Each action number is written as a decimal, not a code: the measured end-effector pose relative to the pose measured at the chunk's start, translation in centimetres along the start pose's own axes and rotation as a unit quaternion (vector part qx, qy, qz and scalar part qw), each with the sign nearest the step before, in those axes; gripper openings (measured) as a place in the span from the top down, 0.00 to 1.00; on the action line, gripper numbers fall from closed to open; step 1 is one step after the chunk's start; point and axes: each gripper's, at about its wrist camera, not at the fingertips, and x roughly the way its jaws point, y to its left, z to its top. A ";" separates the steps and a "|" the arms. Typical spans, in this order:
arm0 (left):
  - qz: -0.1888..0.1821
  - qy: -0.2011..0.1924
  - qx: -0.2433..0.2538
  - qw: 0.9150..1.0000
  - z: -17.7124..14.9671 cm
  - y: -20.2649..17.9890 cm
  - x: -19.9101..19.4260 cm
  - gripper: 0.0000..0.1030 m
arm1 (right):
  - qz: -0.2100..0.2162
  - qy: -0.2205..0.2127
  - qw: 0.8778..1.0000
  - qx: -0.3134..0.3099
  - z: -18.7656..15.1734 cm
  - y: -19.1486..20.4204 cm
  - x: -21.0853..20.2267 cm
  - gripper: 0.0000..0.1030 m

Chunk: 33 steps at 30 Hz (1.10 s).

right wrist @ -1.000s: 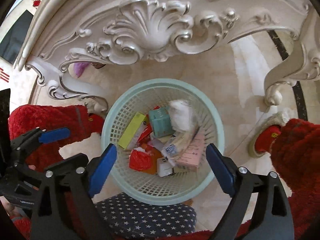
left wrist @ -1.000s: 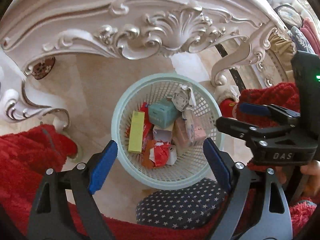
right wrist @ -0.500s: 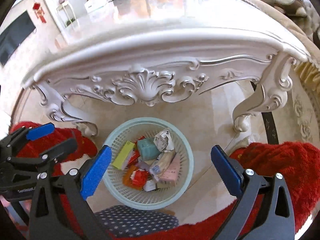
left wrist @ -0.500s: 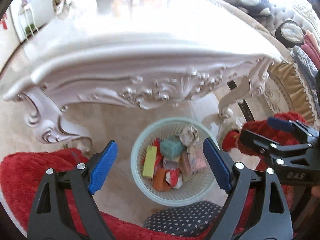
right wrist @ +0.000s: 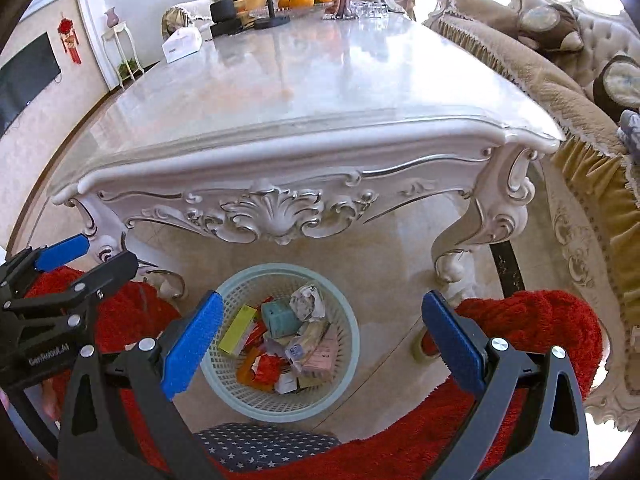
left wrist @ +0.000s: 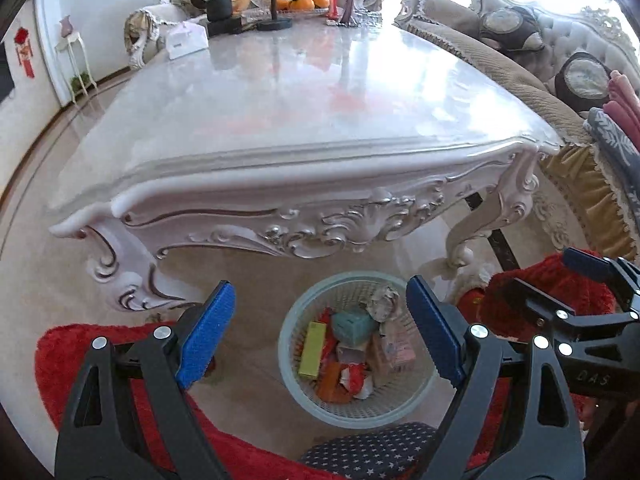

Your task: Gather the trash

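Both tools are released and carry nothing. The left tool [left wrist: 320,332] has its blue pads [left wrist: 206,330] spread with only floor and basket showing between them. The right tool [right wrist: 320,338] has just been opening to its widest, and nothing sits between its pads [right wrist: 192,344] either.

Below and between both tools, on the tiled floor [right wrist: 392,264] just in front of the table's near edge, stands the pale green mesh basket [right wrist: 348,320]. It holds the trash [right wrist: 280,344]: a yellow-green box, a teal box, a pink packet, crumpled paper and red wrappers, all lying below the rim. Nothing appears spilled on the floor around it.

The table [left wrist: 304,92] looks bare across its near half; only a white box, some dark objects and a fruit dish stand by its far edge, and none of these reads as trash.

So the step in hand is probably a check for leftovers. To do it well, keep both tools spread and level out to sweep the view across the table from the near edge to the far corners, then along the floor by the carved legs [right wrist: 472,236], before judging the job finished. Avoid the decor at the far edge.
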 end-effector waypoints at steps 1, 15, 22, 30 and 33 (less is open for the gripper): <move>0.000 -0.002 0.001 1.000 0.0 0.0 -0.1 0.17 | -0.001 -0.001 1.000 -0.001 0.0 0.0 0.0 0.08; 0.009 -0.009 -0.001 1.000 0.2 0.1 -0.7 0.17 | -0.001 0.043 0.999 0.024 -1.7 -0.6 2.1 0.08; 0.014 -0.009 0.001 1.000 0.3 -0.1 -0.9 0.17 | 0.000 0.039 0.999 0.016 -1.8 -0.1 1.8 0.08; 0.010 -0.005 0.004 1.000 0.3 -0.6 -0.9 0.17 | 0.001 0.036 0.999 0.010 -1.6 0.1 1.7 0.08; 0.013 0.001 -0.002 1.000 0.3 -0.5 -0.7 0.17 | 0.001 0.034 0.999 0.010 -1.6 0.2 1.7 0.08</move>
